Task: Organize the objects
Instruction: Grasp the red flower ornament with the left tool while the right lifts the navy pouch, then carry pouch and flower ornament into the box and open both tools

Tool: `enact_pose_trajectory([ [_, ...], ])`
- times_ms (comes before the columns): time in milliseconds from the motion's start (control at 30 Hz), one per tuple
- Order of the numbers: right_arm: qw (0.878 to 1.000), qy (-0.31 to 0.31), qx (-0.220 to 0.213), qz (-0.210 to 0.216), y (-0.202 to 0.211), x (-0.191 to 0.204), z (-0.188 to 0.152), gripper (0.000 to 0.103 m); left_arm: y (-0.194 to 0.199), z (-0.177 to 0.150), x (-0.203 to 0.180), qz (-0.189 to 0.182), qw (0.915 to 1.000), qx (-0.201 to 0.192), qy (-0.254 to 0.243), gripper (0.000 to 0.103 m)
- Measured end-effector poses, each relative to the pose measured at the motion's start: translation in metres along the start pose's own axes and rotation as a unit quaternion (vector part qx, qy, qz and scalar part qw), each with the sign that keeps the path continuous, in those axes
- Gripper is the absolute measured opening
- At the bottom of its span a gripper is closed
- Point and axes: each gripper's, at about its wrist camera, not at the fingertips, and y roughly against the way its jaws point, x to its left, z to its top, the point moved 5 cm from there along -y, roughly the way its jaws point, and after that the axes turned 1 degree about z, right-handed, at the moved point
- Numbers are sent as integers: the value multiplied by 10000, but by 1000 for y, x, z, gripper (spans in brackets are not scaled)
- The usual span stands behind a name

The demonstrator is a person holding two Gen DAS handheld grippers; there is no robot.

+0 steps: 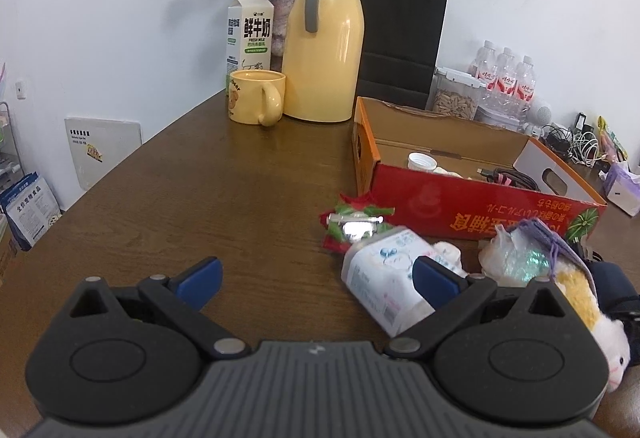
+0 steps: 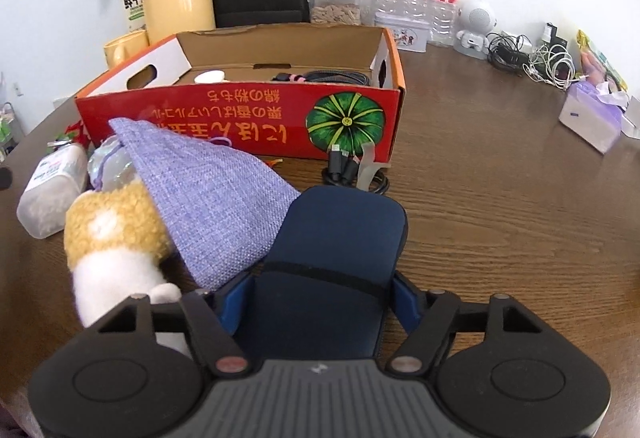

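From the left wrist, the left gripper (image 1: 316, 280) hangs with its jaws spread wide and nothing between them. The white bottle (image 1: 384, 278) lies on its side just by its right finger. There is lots of bare tabletop (image 1: 200, 178) on the left to move in. The red box (image 1: 472, 198) stands open behind the pile.

From the right wrist, the right gripper (image 2: 320, 298) has a dark blue case (image 2: 336, 262) between its blue pads (image 2: 234, 298). They look pressed on its sides, so I think it is grasping it. Squeeze it firmly, then lift it straight up. The purple bag (image 2: 208, 198) and fluffy toy (image 2: 116, 230) touch its left side. The box wall is near ahead, so go high over it.
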Motion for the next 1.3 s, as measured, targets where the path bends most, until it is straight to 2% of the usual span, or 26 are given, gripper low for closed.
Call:
enact_pose_trajectory([
  [267,9994,25,-334,116,12,-10,3,68,-32,21,-12,74,9998,170,-120,103],
  [467,9975,132,-690,124,22,-17,13,68,-66,33,-24,123,9988,443,-165,103],
  [733,9952,227,-922,245,21,-15,32,68,-98,39,-31,228,9964,814,-58,102],
  [800,9948,247,-945,286,20,-14,34,68,-102,38,-31,238,9955,918,-3,86],
  [833,9947,259,-950,305,19,-14,35,68,-104,37,-30,242,9947,994,28,82],
  [900,9944,273,-963,342,19,-13,36,68,-105,35,-27,219,9936,1095,140,64],
  [967,9942,263,-977,366,18,-12,37,68,-104,34,-25,210,9930,1143,221,58],
  [1000,9941,260,-984,374,18,-12,37,68,-103,33,-24,197,9930,1137,252,48],
  [1033,9940,260,-989,383,18,-12,37,68,-103,33,-23,187,9928,1152,284,44],
  [1300,9928,318,-1061,465,22,-7,37,68,-83,40,-13,116,9951,893,417,41],
])
